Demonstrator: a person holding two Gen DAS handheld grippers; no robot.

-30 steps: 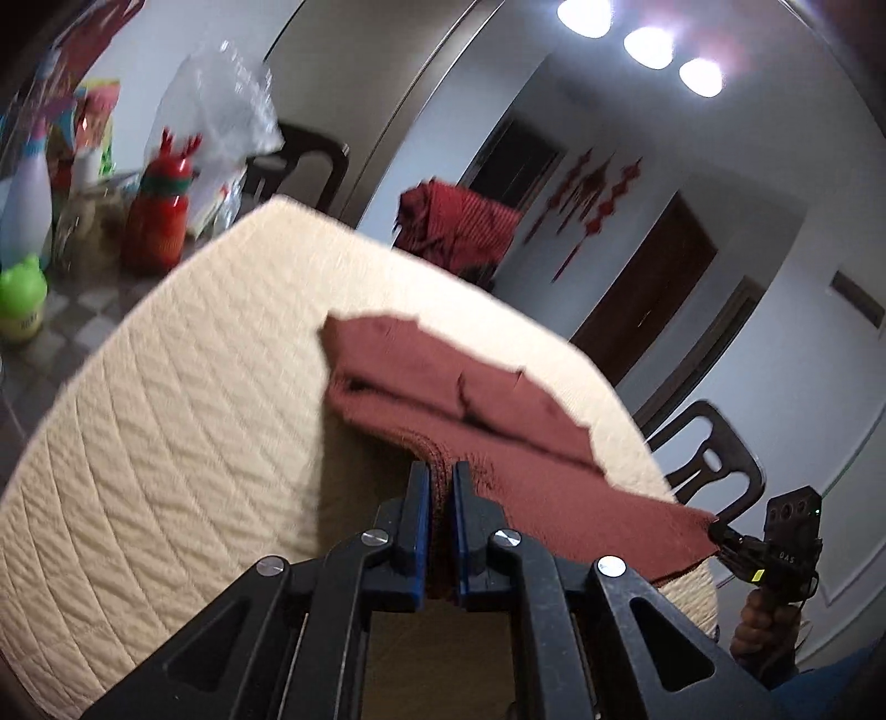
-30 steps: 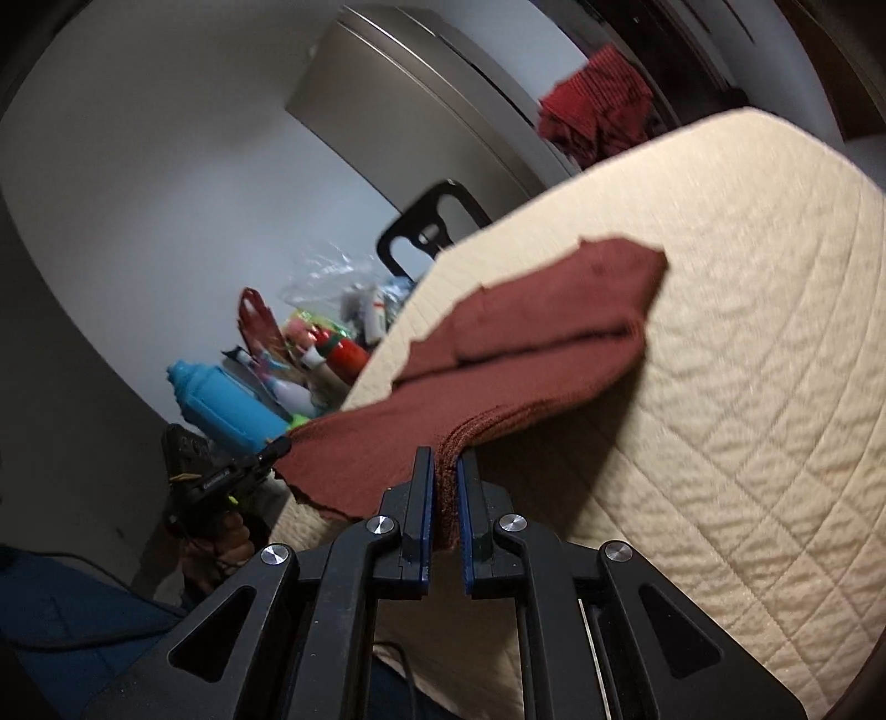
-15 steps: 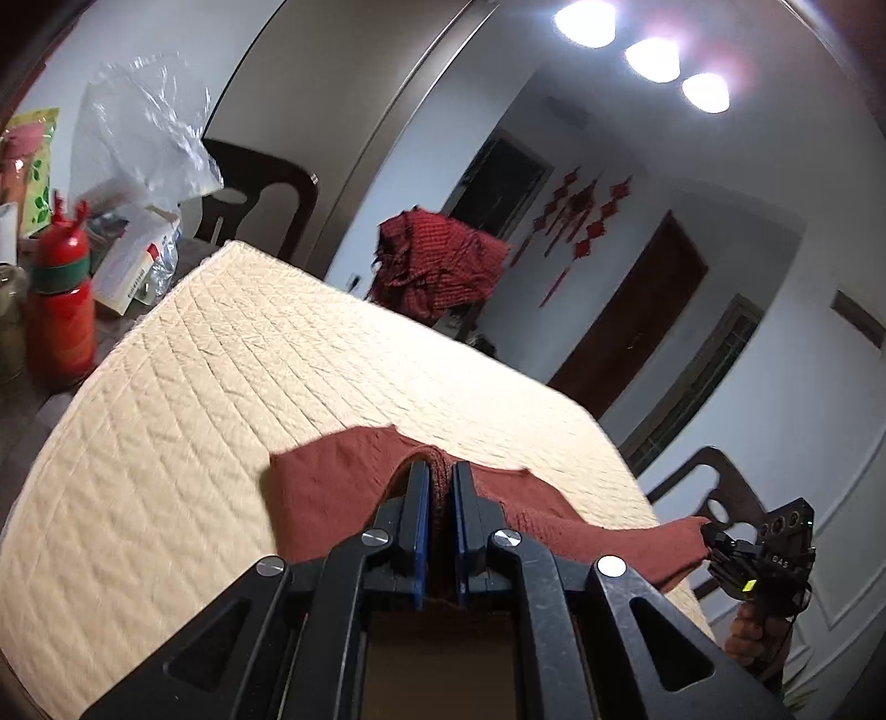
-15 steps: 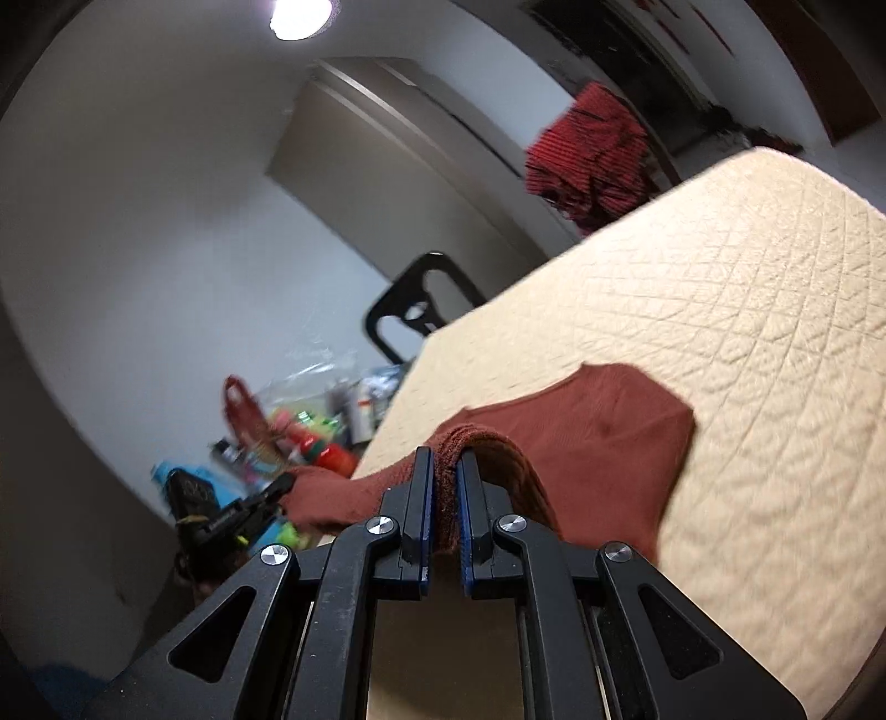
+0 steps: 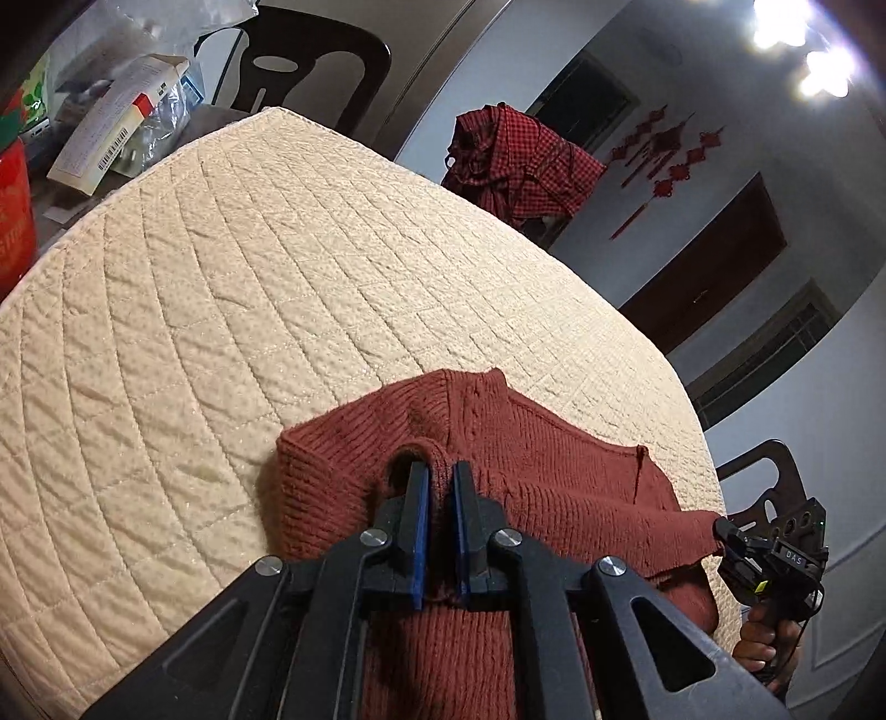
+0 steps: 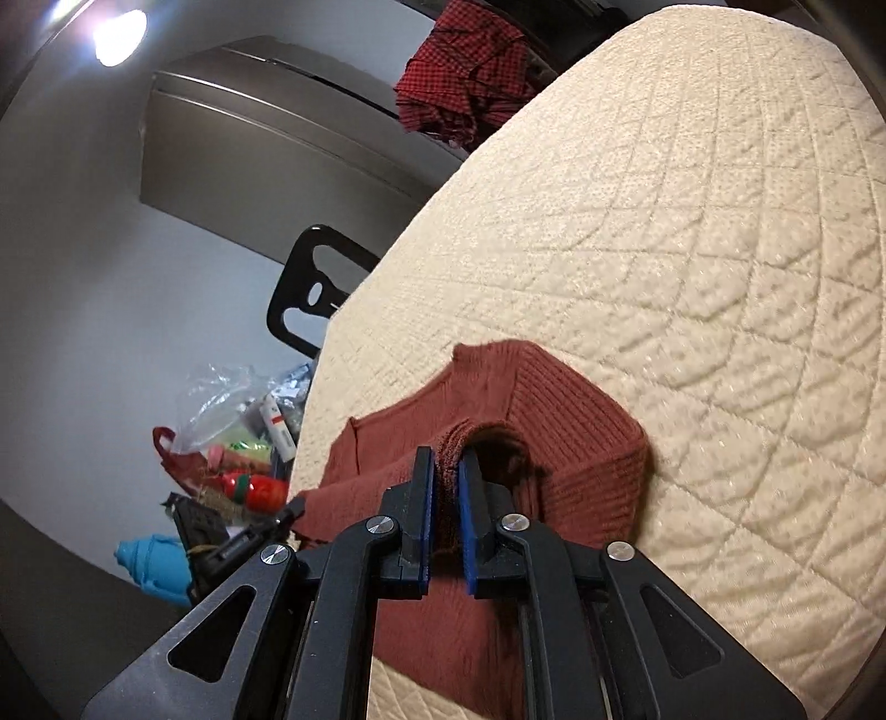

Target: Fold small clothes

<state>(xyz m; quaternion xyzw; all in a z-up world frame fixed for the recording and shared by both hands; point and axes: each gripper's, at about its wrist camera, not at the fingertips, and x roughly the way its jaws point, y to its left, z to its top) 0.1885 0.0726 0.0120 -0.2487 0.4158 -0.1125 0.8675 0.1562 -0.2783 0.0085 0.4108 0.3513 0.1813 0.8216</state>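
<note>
Quilted cream table cover (image 5: 232, 310) fills most of both views; bare quilting is seen beyond and to the side of the garment. Rust-red knit sweater (image 5: 531, 459) is laid on the near part of the cover, doubled over, with a fold edge at its far side and ribbing visible.

Left gripper (image 5: 440, 482): jaws nearly together, a bunched ridge of the sweater is pinched between the blue pads. Fabric is draped over and under the fingers.

Right gripper (image 6: 447, 471): knit edge is held between the pads, and the jaws are opening slightly; cloth is between them, in contact on both sides. In the left wrist view the same gripper (image 5: 736, 545) is seen at the sweater's far corner, with the person's hand (image 5: 761, 645) on the handle below it.

Left gripper is also caught in the right wrist view (image 6: 288, 512), at the opposite corner of the cloth.

Background: dark chair (image 5: 310, 72) behind the table, red checked garment (image 5: 520, 160) draped further back, clutter of bottles and bags (image 6: 243, 459) at the table's side, ceiling lights (image 5: 797, 50) blown out.
</note>
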